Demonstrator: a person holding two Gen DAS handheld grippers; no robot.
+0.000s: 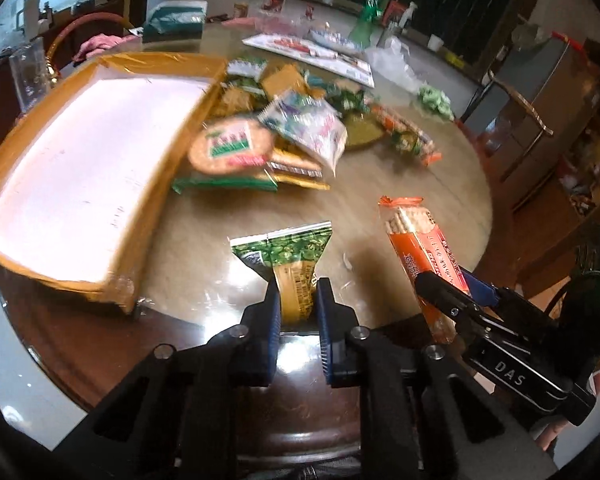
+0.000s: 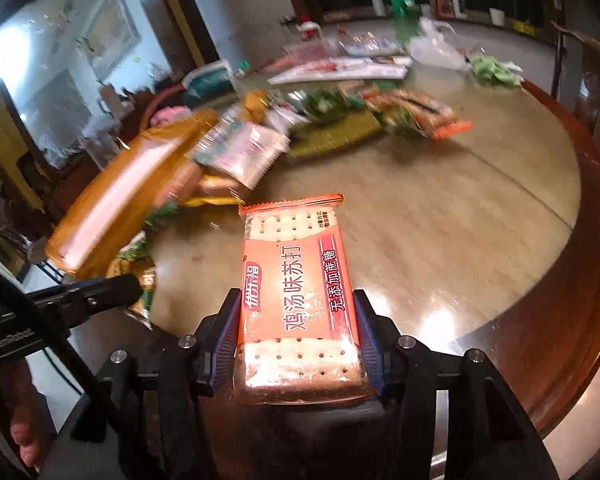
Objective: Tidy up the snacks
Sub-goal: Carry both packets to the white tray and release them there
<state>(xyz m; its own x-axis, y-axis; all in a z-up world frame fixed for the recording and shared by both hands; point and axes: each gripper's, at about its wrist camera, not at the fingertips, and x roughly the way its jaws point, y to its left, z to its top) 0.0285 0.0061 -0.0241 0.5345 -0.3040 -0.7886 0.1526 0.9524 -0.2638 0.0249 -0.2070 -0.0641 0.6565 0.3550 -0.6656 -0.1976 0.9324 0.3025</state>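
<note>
My left gripper point(image 1: 297, 300) is shut on a small green and gold snack packet point(image 1: 288, 264), held above the round table point(image 1: 380, 200). My right gripper point(image 2: 298, 320) is shut on an orange cracker pack point(image 2: 300, 292) that lies lengthwise between the blue pads, also lifted off the table. In the left wrist view that orange cracker pack point(image 1: 420, 256) and the right gripper point(image 1: 448, 292) appear at the right. In the right wrist view the left gripper point(image 2: 136, 286) with its green packet point(image 2: 142, 276) shows at the left. A pile of mixed snack packs point(image 1: 268, 132) lies beside an open cardboard box point(image 1: 80, 168).
More snacks point(image 1: 404, 132) and a green woven mat point(image 2: 332, 136) lie past the pile. Papers point(image 1: 312, 52), a white plastic bag point(image 2: 436, 46), a green bottle point(image 2: 400, 4) and cups crowd the far side. A wooden chair point(image 2: 580, 64) stands at the right rim. A hand point(image 2: 24, 436) shows at lower left.
</note>
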